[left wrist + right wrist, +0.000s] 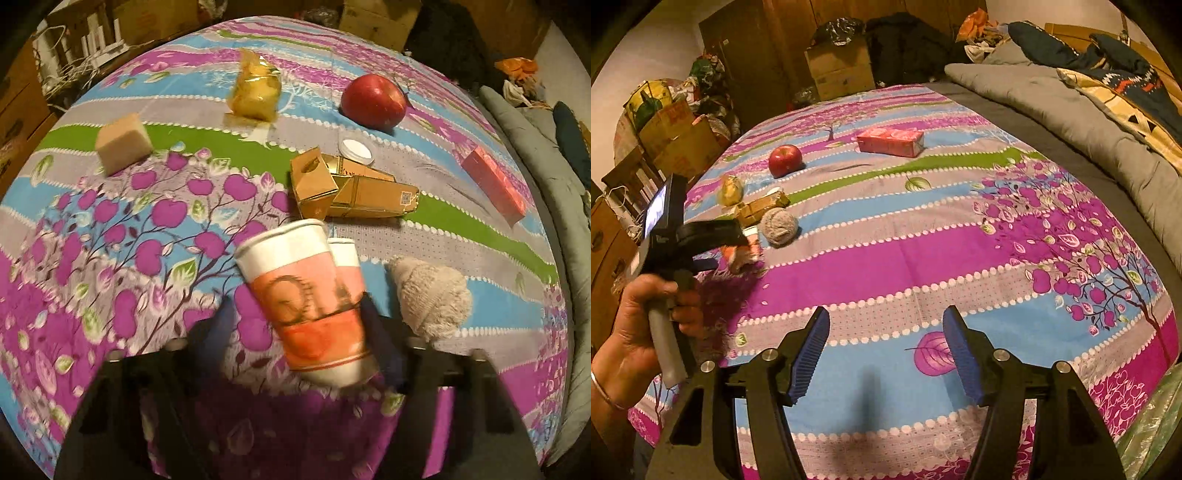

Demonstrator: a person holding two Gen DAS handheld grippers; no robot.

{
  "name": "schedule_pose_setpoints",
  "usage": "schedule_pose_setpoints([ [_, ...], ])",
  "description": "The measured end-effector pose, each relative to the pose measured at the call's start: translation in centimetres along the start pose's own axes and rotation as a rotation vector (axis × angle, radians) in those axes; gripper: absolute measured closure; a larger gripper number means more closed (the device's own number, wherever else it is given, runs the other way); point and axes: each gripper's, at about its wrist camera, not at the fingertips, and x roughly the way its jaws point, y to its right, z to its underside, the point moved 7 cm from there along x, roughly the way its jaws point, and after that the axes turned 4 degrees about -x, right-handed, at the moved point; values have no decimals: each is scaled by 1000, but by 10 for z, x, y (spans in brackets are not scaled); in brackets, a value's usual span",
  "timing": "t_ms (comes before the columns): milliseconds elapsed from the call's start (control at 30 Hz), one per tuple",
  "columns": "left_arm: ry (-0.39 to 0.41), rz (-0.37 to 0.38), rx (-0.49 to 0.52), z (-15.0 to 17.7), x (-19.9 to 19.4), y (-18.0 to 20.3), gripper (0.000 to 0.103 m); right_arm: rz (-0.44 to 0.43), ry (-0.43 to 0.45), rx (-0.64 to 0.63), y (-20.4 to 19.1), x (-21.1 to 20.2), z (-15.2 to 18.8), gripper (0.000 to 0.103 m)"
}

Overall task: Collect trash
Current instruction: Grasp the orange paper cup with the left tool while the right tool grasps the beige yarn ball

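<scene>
The left gripper (299, 317) had its jaws around a stack of orange-and-white paper cups (306, 295) on the floral bedspread (110, 240) — apparently touching, though blur hid the contact. The right gripper (886, 354) hung half open — empty.

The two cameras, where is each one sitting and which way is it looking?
Left wrist: sits on the left gripper, looking down at the paper cups between its jaws; only the black jaws show.
Right wrist: sits on the right gripper, looking across the bedspread; its empty jaws and the person's left hand show.
Shared: apple, gold box, red box.
</scene>
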Motion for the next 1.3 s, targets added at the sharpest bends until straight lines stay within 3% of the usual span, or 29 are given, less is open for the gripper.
schedule_pose_setpoints([
  [100, 28, 58, -1, 1, -8, -5, 69, 3, 0, 7, 4, 3, -1, 38],
  [300, 79, 48, -42, 15, -39, -42, 70, -16, 2, -11, -6, 10, -7, 38],
  [500, 104, 23, -10, 37, -79, -88, 70, -107, 18, -112, -47, 21, -23, 38],
  [600, 130, 12, -1, 44, -100, -106, 70, -179, 27, -211, -85, 42, -41, 25],
  [733, 146, 12, 1, 51, -120, -119, 70, -244, -1, -324, -141, 95, -70, 22],
  [833, 171, -1, 39, 53, -129, -117, 70, -217, -39, -331, -157, 138, -88, 22],
  [900, 187, -12, 59, 52, -133, -116, 69, -173, -60, -327, -158, 160, -93, 30],
  [933, 189, -14, 62, 52, -135, -116, 69, -172, -92, -326, -159, 172, -92, 60],
  [967, 192, -16, 61, 51, -136, -117, 69, -172, -116, -320, -159, 178, -89, 62],
  [1100, 217, -26, 73, 47, -139, -116, 69, -210, -50, -305, -160, 147, -82, 64],
  [1300, 251, -31, 109, 47, -149, -101, 69, -266, 3, -277, -157, 62, -41, 64],
])
